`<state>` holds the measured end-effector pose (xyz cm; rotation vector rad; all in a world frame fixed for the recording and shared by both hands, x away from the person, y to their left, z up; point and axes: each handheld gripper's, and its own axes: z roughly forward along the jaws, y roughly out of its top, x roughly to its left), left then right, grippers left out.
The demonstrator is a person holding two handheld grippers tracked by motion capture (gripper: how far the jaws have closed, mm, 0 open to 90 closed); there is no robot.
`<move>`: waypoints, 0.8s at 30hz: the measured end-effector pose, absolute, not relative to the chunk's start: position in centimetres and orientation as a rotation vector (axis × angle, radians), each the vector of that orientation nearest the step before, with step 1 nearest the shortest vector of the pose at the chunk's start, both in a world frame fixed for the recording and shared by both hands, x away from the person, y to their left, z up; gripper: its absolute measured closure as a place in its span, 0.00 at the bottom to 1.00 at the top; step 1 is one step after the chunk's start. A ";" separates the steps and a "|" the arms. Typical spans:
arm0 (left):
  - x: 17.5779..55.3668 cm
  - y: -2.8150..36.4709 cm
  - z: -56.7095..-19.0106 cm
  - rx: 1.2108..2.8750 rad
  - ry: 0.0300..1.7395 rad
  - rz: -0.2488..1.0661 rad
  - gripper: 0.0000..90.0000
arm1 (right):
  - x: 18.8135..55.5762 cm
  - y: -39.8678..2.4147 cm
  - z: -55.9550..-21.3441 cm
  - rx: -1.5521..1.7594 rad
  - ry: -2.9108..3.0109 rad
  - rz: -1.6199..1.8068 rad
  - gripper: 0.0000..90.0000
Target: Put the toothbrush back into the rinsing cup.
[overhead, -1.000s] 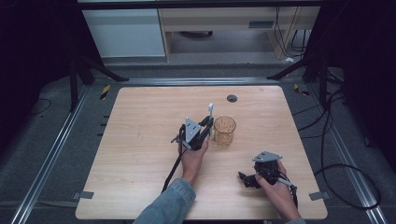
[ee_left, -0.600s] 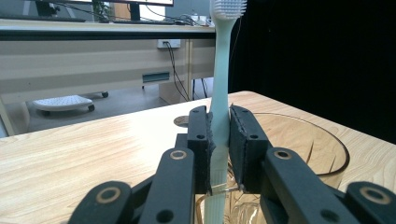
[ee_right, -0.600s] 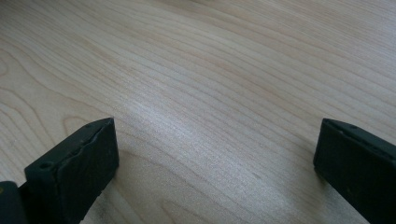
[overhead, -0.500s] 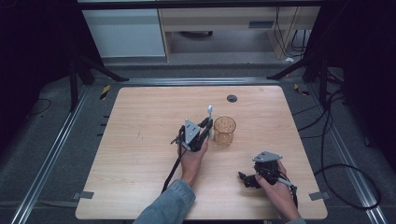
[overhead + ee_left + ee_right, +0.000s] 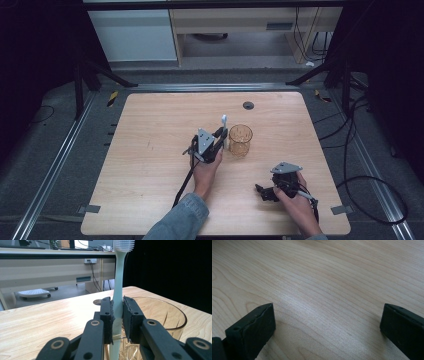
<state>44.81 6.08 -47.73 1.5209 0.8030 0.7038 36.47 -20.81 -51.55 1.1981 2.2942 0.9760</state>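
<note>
Clamping upright toothbrush, left tool beside cup; right tool agape near table edge.

A light wooden table carries an amber glass cup.
</note>
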 end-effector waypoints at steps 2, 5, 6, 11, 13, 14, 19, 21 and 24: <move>44.8 6.2 -47.7 1.515 0.807 0.700 0.87 | 36.5 -20.8 -51.5 1.198 2.294 0.976 0.00; 44.8 6.2 -47.6 1.520 0.806 0.698 0.87 | 36.5 -20.8 -51.5 1.199 2.295 0.977 0.00; 44.8 6.2 -47.6 1.521 0.807 0.695 0.87 | 36.5 -20.8 -51.5 1.199 2.294 0.976 0.00; 44.8 6.1 -47.7 1.523 0.811 0.690 0.86 | 36.5 -20.8 -51.5 1.198 2.295 0.977 0.00; 44.8 6.1 -47.6 1.523 0.811 0.690 0.86 | 36.5 -20.8 -51.5 1.198 2.294 0.976 0.00; 44.7 6.1 -47.6 1.524 0.808 0.690 0.86 | 36.5 -20.8 -51.5 1.198 2.294 0.976 0.00; 44.6 6.2 -47.3 1.532 0.810 0.682 0.81 | 36.5 -20.8 -51.5 1.199 2.295 0.976 0.00; 44.5 6.3 -47.1 1.544 0.811 0.685 0.76 | 36.5 -20.8 -51.5 1.200 2.295 0.976 0.00; 44.3 6.5 -46.6 1.559 0.807 0.687 0.68 | 36.5 -20.8 -51.5 1.200 2.295 0.976 0.00</move>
